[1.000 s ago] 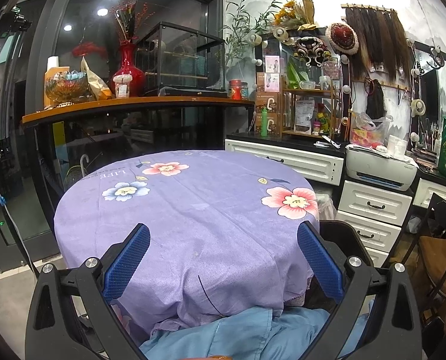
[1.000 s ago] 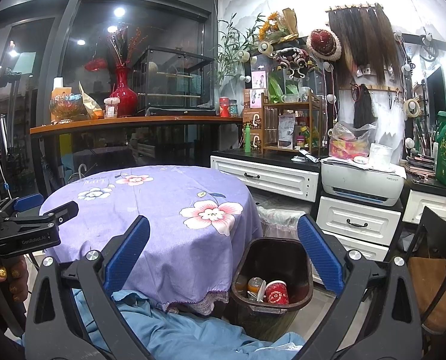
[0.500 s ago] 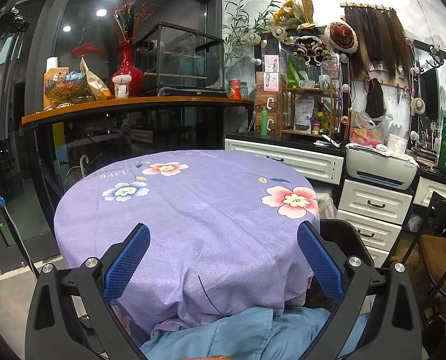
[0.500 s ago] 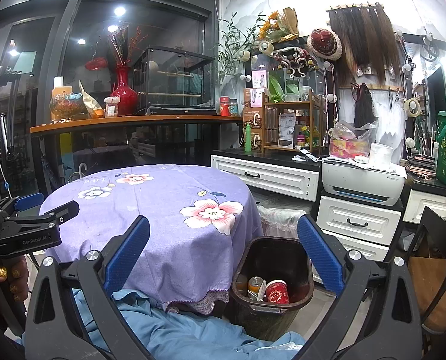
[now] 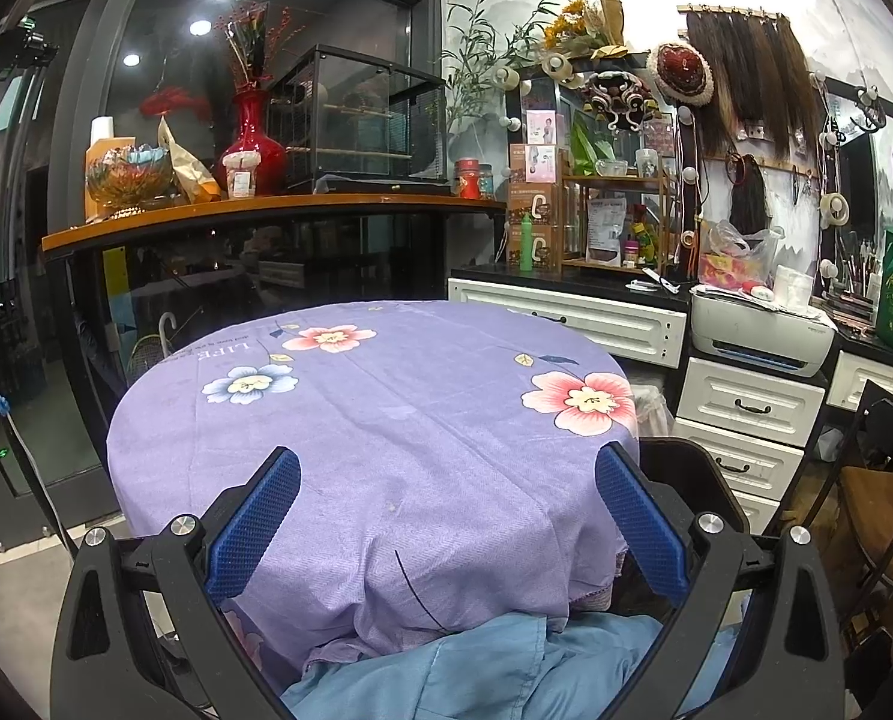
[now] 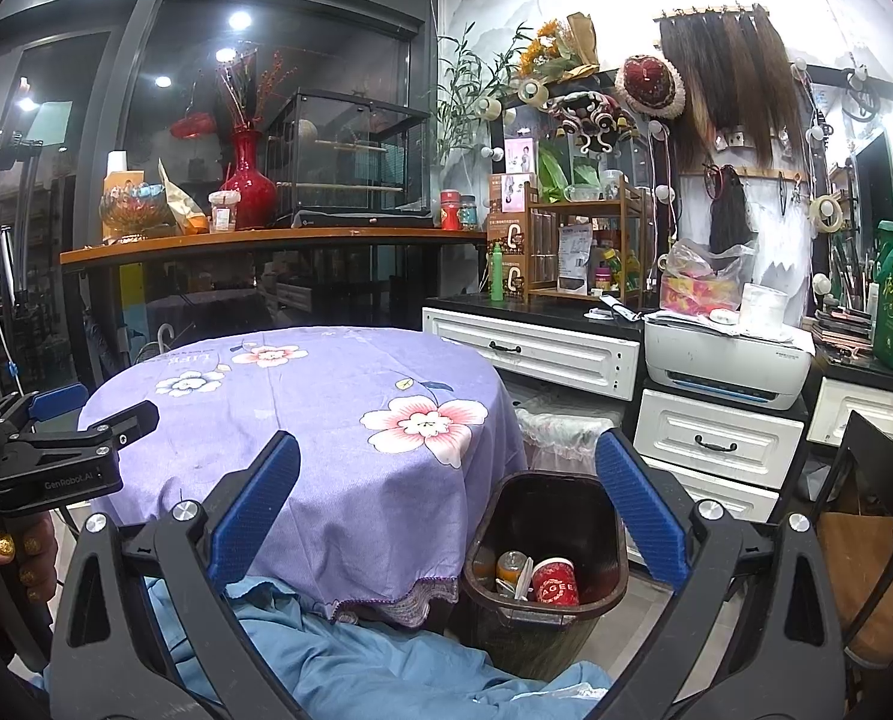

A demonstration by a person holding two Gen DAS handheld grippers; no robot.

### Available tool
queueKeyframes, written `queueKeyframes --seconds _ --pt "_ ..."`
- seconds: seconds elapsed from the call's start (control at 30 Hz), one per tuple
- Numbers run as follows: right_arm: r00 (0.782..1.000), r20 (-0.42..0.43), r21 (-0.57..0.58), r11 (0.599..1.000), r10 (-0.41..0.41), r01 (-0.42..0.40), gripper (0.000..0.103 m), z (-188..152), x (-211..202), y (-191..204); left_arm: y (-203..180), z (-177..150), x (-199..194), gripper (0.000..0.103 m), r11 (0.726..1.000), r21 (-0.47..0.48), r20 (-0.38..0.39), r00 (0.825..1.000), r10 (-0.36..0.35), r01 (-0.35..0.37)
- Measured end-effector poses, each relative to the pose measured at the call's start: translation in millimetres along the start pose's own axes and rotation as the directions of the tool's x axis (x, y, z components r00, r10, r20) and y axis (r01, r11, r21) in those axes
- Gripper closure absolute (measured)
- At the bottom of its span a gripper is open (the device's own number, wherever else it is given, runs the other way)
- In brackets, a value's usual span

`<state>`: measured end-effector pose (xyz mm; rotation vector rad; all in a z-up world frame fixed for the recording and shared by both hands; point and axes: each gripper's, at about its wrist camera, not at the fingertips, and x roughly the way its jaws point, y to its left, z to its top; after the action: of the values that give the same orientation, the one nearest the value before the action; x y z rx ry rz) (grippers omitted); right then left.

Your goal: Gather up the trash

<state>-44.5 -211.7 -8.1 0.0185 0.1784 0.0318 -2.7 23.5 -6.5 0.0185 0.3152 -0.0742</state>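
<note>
Ahead of both tongs stands a round surface draped in a purple cloth printed with pink and blue flowers; its top shows nothing lying on it. Beyond it, past the tips of the tongs, a wooden shelf carries a red vase and a glass case. To the right of the tongs runs a row of white drawers with a white printer on top.

Below the tongs, at the near edge of both views, lies blue cloth, reaching up to the hem of the purple cover.

The dark brown trash bin sits on the floor just right of the surface, between the right tongs' two blue pads and nearer the right one. Inside it rest a red paper cup, a can beside the cup, and some pale scraps between them.

The left tongs are spread wide with nothing between the pads, pointed over the middle of the surface. The right tongs are likewise spread wide and empty, framing the surface's right side and the bin. In the right wrist view the left tongs show at the far left edge, above a hand with gold-painted nails.
</note>
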Motion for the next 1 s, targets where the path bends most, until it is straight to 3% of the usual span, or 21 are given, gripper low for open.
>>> queueKeyframes --seconds 1.0 --pt "1.0 -0.003 0.0 1.0 0.001 -0.001 0.006 1.8 0.3 -0.9 5.9 -2.6 3.6 0.005 1.0 0.01 -0.005 1.0 -0.014 0.014"
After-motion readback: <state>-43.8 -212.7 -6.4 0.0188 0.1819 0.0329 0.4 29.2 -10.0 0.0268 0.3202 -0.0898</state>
